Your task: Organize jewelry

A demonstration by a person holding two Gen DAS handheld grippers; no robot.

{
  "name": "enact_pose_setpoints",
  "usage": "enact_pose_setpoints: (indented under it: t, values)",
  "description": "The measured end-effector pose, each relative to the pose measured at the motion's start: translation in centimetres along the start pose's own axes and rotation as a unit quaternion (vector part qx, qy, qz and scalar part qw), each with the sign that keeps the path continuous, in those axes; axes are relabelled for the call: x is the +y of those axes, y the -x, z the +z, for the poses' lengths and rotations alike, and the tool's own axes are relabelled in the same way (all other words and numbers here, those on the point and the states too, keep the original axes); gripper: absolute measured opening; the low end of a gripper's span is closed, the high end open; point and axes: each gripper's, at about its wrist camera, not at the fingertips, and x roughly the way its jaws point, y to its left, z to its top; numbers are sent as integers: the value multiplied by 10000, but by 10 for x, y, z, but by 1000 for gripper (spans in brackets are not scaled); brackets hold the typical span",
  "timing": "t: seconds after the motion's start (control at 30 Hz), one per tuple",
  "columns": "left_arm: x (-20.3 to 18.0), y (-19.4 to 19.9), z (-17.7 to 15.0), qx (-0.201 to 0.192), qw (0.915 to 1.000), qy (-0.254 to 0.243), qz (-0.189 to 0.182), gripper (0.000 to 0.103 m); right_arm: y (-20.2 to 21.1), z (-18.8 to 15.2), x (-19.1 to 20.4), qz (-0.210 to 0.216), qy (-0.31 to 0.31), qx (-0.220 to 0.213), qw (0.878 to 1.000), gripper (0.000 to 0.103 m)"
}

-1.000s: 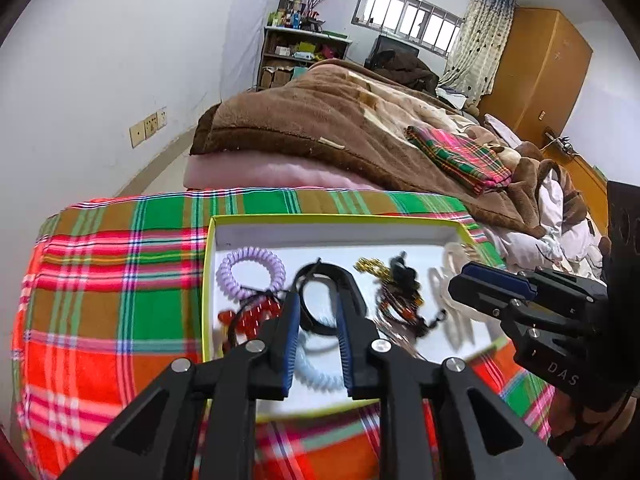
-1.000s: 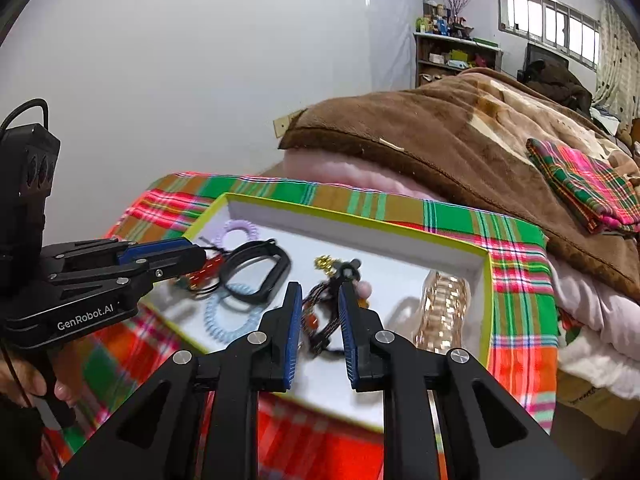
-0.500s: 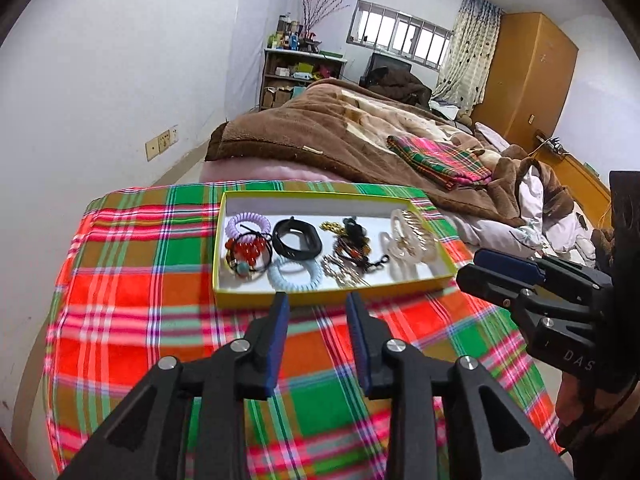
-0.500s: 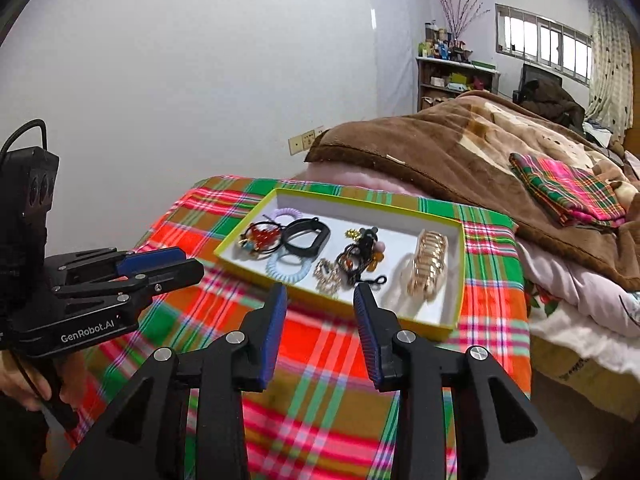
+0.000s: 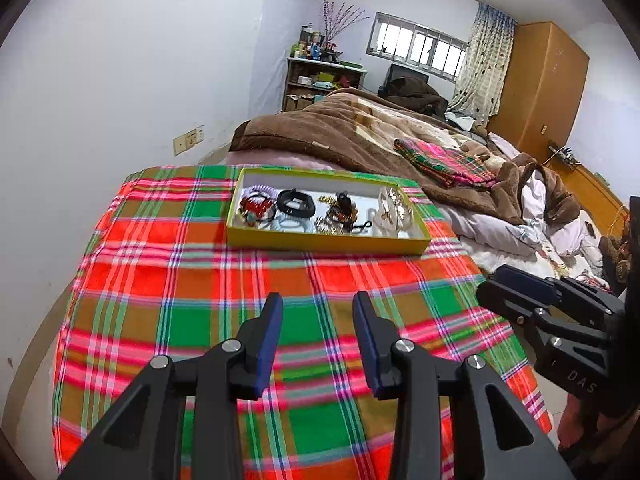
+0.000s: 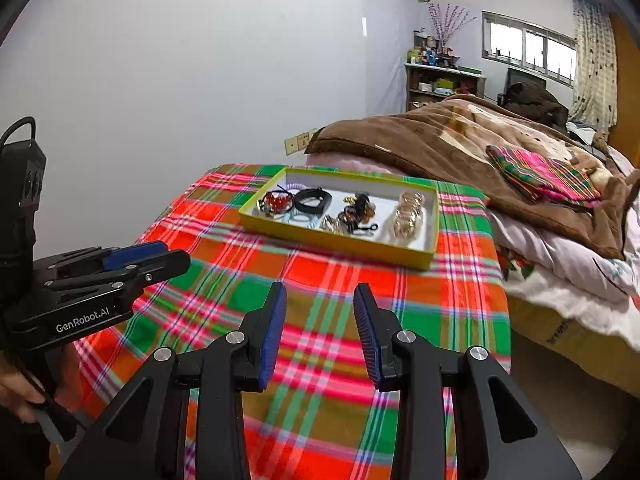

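You've pulled both hand-held grippers, left [image 5: 318, 314] and right [image 6: 320, 304], back from the tray [image 5: 326, 245], open and empty — sorting looks finished.

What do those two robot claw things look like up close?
Each gripper is black plastic with two pointed fingers, ribbed blue pads inside and round silver bolts at the joints. The left gripper has "GenRobot.AI" printed in white on its side and a black cable looping from its boxy top. The right gripper shows the letters "DAS".
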Motion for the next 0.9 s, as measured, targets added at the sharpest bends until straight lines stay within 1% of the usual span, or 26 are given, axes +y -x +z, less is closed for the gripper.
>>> enact_pose_setpoints:
  t: [0.17,0.3,0.9]
  values:
    - [-5,7,-15,71,10000,50,-21,38,7,-10,5,11,72,14,10000,36]
    - [-9,10,-21,48,10000,47,-1,38,8,-13,7,2,93,35,10000,36]
    - [-8,10,-26,50,9999,108,38,38,5,-14,9,-11,148,97,9998,36]
